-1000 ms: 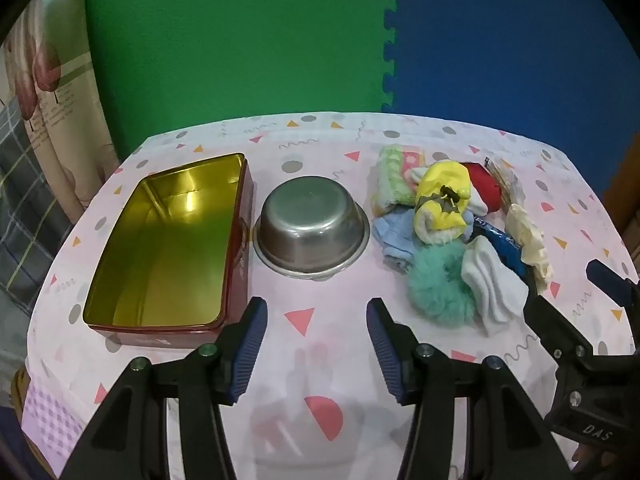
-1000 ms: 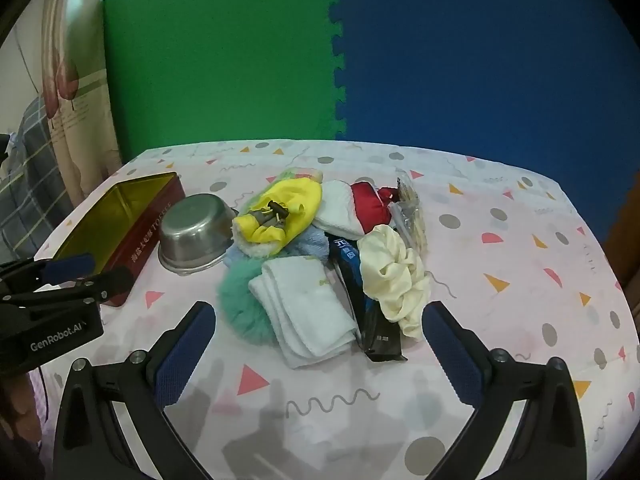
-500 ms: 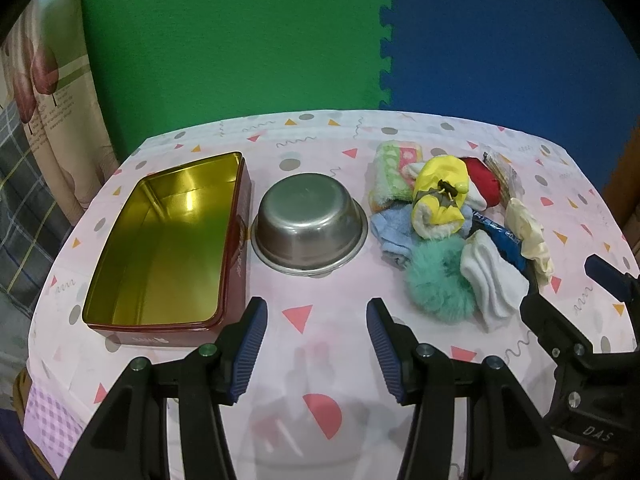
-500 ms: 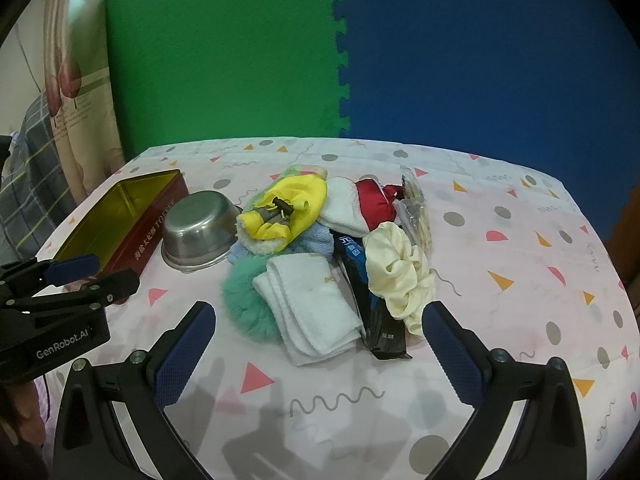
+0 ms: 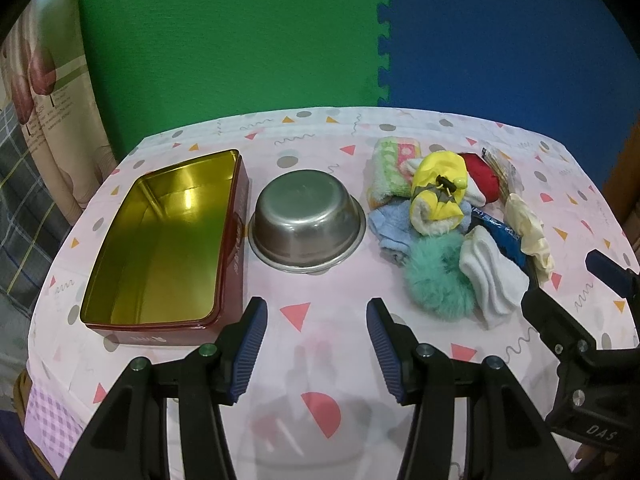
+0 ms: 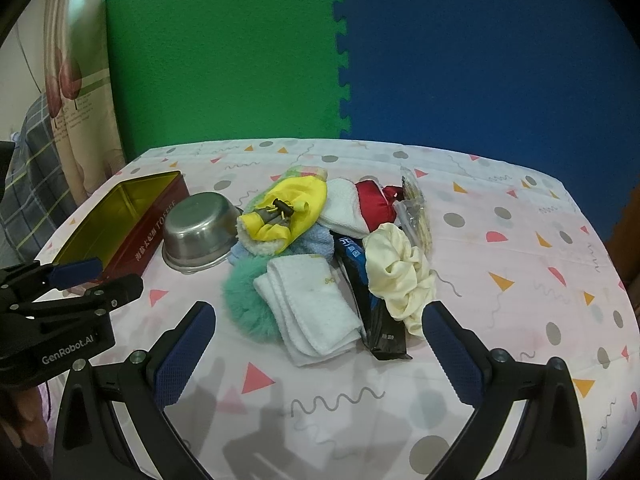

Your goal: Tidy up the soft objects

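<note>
Red tin [image 6: 154, 226] reads "TOFFEE"; gripper [image 6: 76, 280] "GenRobot.AI".

Left gripper [image 5: 314, 344] stands with jaws apart over bare tablecloth [image 5: 320, 360]. Ahead-left: red tin [image 5: 168, 240] (gold interior, nothing inside). Directly ahead: steel bowl [image 5: 307, 226]. Ahead-right: heap of soft items [image 5: 444, 232], teal scrunchie [image 5: 436, 280] nearest. Right gripper [image 5: 572, 280] at far right.

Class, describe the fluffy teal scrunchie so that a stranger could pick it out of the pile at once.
Start at the steel bowl beside the gold-lined tin; the pile of soft things lies on its other side. At the pile's near edge sits the teal scrunchie, against a folded white sock. It alone is furry and ring-shaped.
</note>
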`<state>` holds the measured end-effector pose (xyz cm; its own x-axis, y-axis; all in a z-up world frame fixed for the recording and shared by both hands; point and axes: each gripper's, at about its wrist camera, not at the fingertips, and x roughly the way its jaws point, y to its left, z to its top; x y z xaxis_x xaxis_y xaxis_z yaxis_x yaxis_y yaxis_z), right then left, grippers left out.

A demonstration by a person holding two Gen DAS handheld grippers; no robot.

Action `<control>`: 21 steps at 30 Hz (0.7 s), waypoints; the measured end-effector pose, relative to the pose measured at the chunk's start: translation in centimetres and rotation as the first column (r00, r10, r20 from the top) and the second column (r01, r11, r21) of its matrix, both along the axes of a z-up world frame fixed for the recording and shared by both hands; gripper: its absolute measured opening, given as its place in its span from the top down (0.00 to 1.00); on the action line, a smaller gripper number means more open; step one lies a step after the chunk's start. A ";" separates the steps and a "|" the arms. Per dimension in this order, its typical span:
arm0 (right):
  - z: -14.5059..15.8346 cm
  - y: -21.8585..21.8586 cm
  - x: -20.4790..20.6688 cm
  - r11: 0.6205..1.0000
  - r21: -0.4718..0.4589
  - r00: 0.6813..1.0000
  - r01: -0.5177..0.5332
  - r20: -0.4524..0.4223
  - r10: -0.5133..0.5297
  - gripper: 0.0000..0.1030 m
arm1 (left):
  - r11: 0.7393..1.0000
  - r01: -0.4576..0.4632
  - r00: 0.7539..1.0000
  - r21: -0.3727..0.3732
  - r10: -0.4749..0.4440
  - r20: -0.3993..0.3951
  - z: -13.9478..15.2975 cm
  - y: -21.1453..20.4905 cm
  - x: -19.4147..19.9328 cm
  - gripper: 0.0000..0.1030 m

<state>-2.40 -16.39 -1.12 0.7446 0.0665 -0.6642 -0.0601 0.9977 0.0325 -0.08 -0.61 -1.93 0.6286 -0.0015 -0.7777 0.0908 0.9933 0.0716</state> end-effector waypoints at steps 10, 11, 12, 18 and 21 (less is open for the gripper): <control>0.0 -0.1 0.0 1.000 0.001 1.000 -0.001 -0.002 0.001 0.00 | 1.000 0.005 1.000 0.005 -0.005 -0.008 -0.2 -0.1 0.1 0.49; 0.0 -0.1 0.0 1.000 0.001 1.000 -0.001 -0.002 0.001 0.00 | 1.000 0.006 1.000 0.005 -0.006 -0.010 -0.2 -0.2 0.1 0.49; 0.0 -0.1 0.1 1.000 0.002 1.000 -0.001 -0.003 0.001 0.00 | 1.000 0.007 1.000 0.004 -0.007 -0.011 -0.2 -0.2 0.1 0.49; 0.0 -0.1 0.1 1.000 0.003 1.000 -0.001 -0.002 0.001 0.00 | 1.000 0.007 1.000 0.006 -0.007 -0.011 -0.2 -0.2 0.1 0.49; 0.0 -0.1 0.1 1.000 0.002 1.000 0.001 -0.003 -0.001 0.00 | 1.000 0.005 1.000 0.004 -0.005 -0.010 -0.2 -0.2 0.1 0.49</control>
